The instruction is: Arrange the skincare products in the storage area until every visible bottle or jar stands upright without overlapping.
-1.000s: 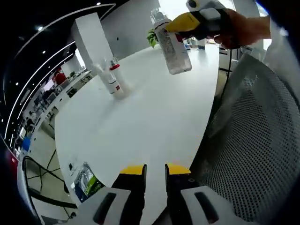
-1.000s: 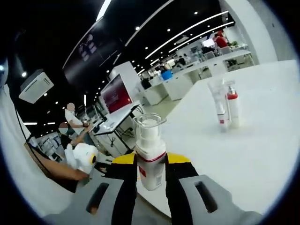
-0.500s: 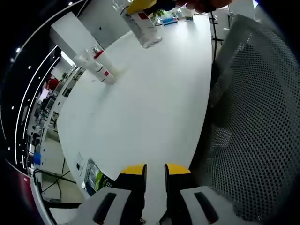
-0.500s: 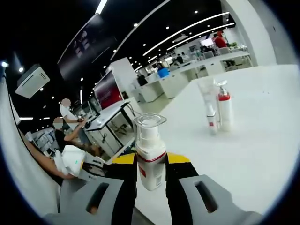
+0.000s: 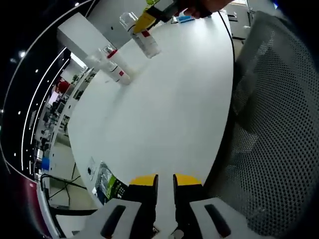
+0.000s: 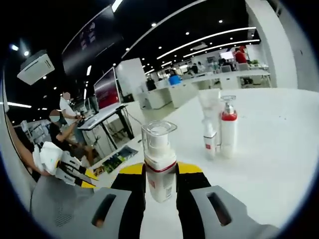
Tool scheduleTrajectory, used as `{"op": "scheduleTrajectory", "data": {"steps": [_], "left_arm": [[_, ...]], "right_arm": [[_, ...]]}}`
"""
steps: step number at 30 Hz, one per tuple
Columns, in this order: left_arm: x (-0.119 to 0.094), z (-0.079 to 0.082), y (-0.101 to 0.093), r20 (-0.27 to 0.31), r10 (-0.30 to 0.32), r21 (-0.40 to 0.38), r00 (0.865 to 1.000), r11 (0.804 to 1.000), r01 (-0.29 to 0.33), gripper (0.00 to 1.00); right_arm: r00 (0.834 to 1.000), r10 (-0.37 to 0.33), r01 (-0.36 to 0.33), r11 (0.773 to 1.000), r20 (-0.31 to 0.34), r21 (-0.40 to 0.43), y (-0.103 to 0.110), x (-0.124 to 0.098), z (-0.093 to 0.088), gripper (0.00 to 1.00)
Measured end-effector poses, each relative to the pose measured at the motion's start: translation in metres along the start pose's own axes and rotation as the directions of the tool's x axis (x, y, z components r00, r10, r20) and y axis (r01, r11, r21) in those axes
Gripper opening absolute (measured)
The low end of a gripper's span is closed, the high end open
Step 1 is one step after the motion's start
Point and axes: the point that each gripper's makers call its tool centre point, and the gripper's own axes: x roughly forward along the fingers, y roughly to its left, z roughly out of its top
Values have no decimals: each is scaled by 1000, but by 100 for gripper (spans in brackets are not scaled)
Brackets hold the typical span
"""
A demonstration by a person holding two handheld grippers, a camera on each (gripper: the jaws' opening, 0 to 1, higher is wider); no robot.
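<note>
My right gripper (image 6: 160, 172) is shut on a white bottle (image 6: 160, 174) with a red band and a clear cap (image 6: 158, 132), held upright above the white table (image 6: 269, 164). In the left gripper view the same bottle (image 5: 147, 42) hangs tilted in the right gripper (image 5: 149, 17), close to two products standing side by side. These are a red-collared pump bottle (image 6: 228, 130) (image 5: 118, 69) and a clear-capped tube (image 6: 209, 124) (image 5: 97, 62). My left gripper (image 5: 165, 181) sits low over the table's near edge, jaws close together with nothing between them. It also shows at the far left (image 6: 70, 172), held in a hand.
A grey mesh chair back (image 5: 271, 129) rises along the right of the table. A green printed packet (image 5: 108, 185) (image 6: 115, 160) lies at the table's edge. A white pillar (image 5: 82, 37), office desks and seated people (image 6: 62, 124) lie beyond.
The right gripper has carried the bottle closer to the two standing products and lower toward the table. The left gripper's jaws stay as they were.
</note>
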Motion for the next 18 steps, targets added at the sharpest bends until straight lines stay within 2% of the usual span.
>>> {"op": "scheduleTrajectory", "data": {"steps": [7, 13, 18], "left_arm": [[2, -3, 2, -26, 10, -11, 1000, 1000, -10, 13], [2, -6, 2, -42, 11, -22, 999, 1000, -12, 13], [1, -8, 4, -57, 16, -49, 998, 999, -18, 13]], "right_arm": [[1000, -22, 23, 998, 20, -64, -20, 13, 12, 20], [998, -57, 59, 993, 21, -98, -45, 29, 19, 20], [995, -96, 97, 988, 10, -117, -71, 41, 17, 20]]}}
